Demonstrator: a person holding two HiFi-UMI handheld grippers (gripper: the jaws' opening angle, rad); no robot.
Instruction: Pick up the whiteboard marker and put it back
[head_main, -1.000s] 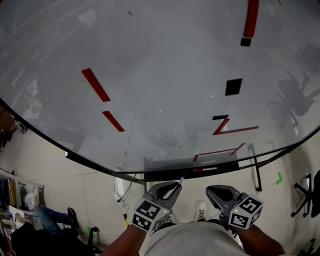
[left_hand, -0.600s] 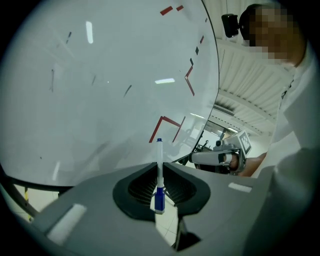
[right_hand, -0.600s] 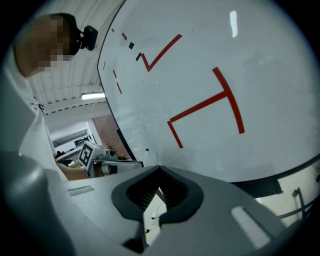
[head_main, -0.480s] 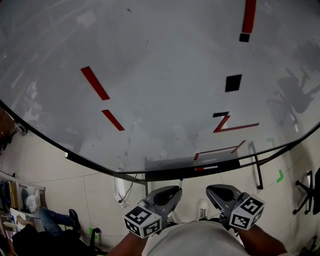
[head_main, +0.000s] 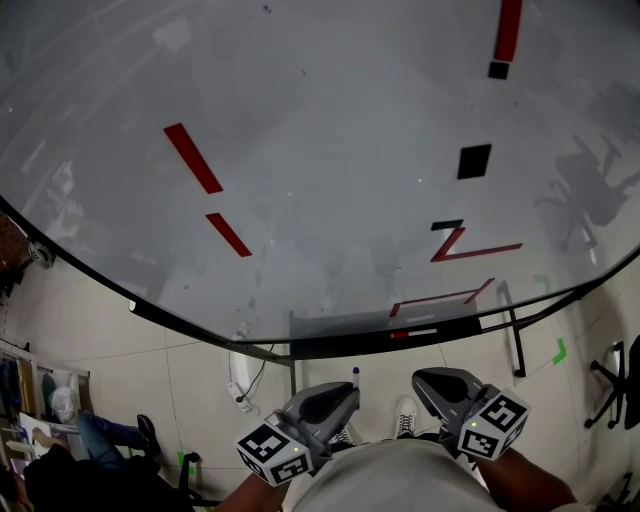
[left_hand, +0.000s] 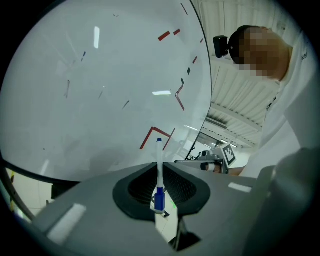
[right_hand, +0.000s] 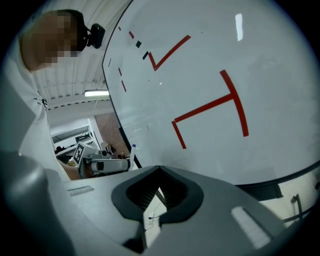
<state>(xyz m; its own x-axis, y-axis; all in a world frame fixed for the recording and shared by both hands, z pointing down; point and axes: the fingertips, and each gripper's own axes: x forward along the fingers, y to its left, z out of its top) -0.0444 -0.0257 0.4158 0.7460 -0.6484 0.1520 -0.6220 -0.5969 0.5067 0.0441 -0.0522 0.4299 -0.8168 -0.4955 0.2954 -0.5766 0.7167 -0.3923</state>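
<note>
Left tool (head_main: 347, 392): clenches the whiteboard marker (left_hand: 159, 172), white barrel upright between both pads, blue at each end, far end poking out past the jaw tips.

Right tool (right_hand: 159, 172): rides low and just beside the left one, clamped shut on nothing, with only a sliver of floor showing behind its pads.

Setting: faces a wide whiteboard (head_main: 300, 150) carrying red strokes (head_main: 190, 158) and a few black squares, above a pale tiled floor (head_main: 200, 380).

Change: draws the left tool down and back toward the body over the last second. Takes the marker's tip from right at the board's dark lower frame (head_main: 330, 348) to open air, apart from the board and over the floor. Leaves the right tool about where it was.

Where the marker is now: held in the left tool alone, touching neither board nor frame, pointing up toward the board's lower edge.

Meaning for the task: reads as the pick-up half done, with the marker lifted clear of its place at the board. Leaves the put-back half still open.

Next step, as judged: calls for a return toward the lower frame, tip first or laid flat. Cannot tell from here which exact spot takes it.

Risk: slim round barrel in a narrow pinch, liable to pivot or slide if nudged against the frame on the way back.
</note>
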